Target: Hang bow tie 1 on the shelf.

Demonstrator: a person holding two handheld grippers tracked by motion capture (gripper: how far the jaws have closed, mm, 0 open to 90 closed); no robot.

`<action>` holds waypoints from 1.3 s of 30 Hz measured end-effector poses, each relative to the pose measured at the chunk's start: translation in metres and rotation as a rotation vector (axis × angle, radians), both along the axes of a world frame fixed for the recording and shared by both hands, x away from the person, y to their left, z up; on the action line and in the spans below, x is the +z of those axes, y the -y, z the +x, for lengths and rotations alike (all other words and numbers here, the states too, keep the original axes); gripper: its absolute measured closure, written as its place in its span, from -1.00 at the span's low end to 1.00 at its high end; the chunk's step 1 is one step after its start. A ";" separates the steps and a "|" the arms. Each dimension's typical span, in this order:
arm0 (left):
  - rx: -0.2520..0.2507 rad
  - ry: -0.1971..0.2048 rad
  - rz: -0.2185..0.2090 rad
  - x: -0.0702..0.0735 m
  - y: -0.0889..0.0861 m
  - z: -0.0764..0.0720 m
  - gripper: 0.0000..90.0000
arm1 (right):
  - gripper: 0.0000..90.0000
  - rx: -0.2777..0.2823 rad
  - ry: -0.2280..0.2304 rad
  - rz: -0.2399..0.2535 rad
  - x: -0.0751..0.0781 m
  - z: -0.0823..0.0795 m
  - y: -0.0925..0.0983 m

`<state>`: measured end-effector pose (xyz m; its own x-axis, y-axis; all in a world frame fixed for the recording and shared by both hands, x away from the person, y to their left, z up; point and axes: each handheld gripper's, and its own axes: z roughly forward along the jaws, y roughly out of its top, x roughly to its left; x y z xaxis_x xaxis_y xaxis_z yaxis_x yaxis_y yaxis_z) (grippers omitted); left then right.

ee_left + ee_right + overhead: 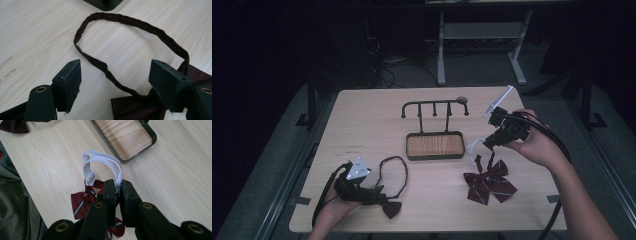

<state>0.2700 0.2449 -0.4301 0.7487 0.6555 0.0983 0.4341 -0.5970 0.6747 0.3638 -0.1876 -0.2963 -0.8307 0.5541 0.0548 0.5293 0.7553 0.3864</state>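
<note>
High view: light wood worktop (362,120) with a small black hook stand (435,107) at centre; its wooden base tray (435,145) sits just below the row of hooks.

Right gripper (490,142), right of centre in the high view, tilted down toward the worktop. Jaws pressed together on the white elastic strap (473,150) of the striped bow tie (490,183). In the right gripper view the white elastic strap (103,162) rises as a doubled loop out of the closed jaws at frame centre, and the striped bow tie (83,200) (dark red, pale diagonal stripes) hangs at lower left of the jaws. In the high view the bow lies spread at lower right of the base tray, its top edge drawn up toward the gripper; whether its lower part rests on the worktop I cannot tell for certain.

Left gripper (379,192), lower left of the high view, low over the worktop, grey three-cornered plate on top. Jaws wide apart, gripping nothing. In the left gripper view the dark bow tie (140,107) lies flat at bottom centre between the two jaws, partly under the right-hand one. Its dark neck band (130,23) loops away toward the top of the frame as an open oval on the wood. In the high view the same dark neck band (393,172) lies left of the base tray, apart from it.

The two ties are well apart, one on each side of the stand.
</note>
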 end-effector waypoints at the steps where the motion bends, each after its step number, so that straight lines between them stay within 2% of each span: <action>1: 0.000 0.000 -0.001 0.000 0.000 0.000 -0.41 | 0.86 0.004 0.004 -0.002 0.003 0.001 -0.002; 26: -0.003 0.000 -0.005 0.000 0.000 0.000 -0.41 | 0.86 0.017 0.022 0.014 0.033 0.014 -0.013; 39: -0.002 -0.002 -0.006 0.001 -0.001 0.000 -0.41 | 0.86 0.013 0.050 0.015 0.048 0.025 -0.022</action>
<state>0.2695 0.2457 -0.4288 0.7503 0.6546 0.0923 0.4344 -0.5935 0.6775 0.3889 -0.1656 -0.2479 -0.8396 0.5428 0.0215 0.4995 0.7559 0.4234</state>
